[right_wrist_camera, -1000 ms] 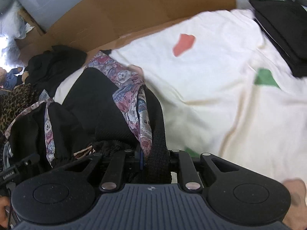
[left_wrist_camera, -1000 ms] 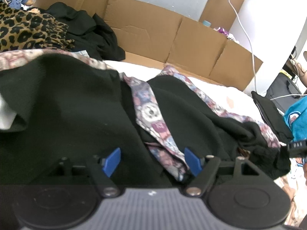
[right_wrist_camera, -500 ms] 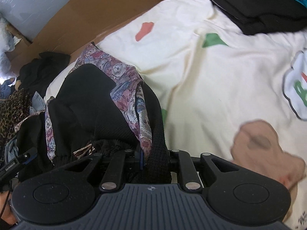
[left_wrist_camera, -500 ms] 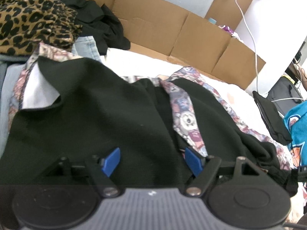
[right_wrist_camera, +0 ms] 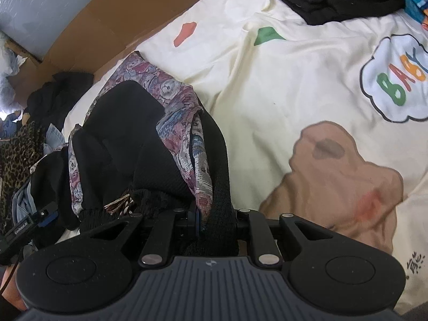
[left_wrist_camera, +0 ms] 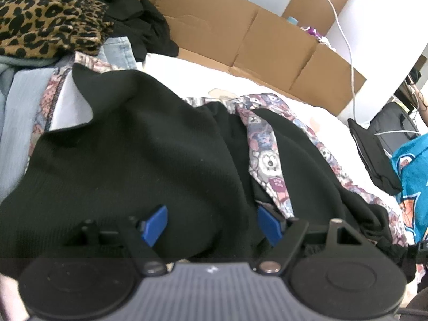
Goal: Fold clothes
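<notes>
Two grippers: left fingers (left_wrist_camera: 155, 226) spread over black garment (left_wrist_camera: 139, 160); right fingers (right_wrist_camera: 196, 218) pinching its patterned edge.

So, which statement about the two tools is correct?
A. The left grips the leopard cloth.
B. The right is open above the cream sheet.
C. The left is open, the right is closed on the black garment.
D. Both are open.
C: the left tool shows its blue fingertips apart over the black garment, while the right tool has its jaws pinched on that garment's fabric.
</notes>
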Motion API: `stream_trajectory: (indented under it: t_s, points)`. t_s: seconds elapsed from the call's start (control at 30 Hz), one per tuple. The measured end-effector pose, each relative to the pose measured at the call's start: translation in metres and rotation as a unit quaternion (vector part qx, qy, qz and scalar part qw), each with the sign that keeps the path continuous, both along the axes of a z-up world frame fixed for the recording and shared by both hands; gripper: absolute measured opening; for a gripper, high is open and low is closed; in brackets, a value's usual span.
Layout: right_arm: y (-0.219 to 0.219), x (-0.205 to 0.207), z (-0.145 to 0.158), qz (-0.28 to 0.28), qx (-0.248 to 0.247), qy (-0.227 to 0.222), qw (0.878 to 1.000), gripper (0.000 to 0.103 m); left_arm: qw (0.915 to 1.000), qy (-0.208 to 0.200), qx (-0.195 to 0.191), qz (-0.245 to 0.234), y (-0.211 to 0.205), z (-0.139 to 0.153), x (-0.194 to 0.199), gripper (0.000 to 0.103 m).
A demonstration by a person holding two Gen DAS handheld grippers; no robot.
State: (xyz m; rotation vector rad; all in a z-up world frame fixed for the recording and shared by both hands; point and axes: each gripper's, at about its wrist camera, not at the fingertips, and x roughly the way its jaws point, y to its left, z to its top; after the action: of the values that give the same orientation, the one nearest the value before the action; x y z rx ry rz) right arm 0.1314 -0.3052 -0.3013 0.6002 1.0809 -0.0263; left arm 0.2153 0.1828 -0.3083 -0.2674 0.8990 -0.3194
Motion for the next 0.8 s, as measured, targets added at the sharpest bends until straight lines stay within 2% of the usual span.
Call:
stream_trajectory:
  t_s: [0.5, 0.63, 0.8]
  points:
    - [-0.016, -0.017, -0.01, -0.015, 0.02, 0.006, 1.0, 0.016, 0.9999, 0.012, -0.003, 0.005, -0.009, -0.007, 0.001, 0.08]
    - [-0.022, -0.017, -0.015, -0.02, 0.056, 0.007, 0.998, 0.025, 0.9999, 0.011, -0.004, 0.001, -0.014, -0.01, 0.002, 0.083]
    - [-0.022, -0.017, -0.015, -0.023, 0.053, 0.011, 0.998, 0.037, 0.9999, 0.009, -0.008, 0.003, -0.018, -0.009, 0.001, 0.083]
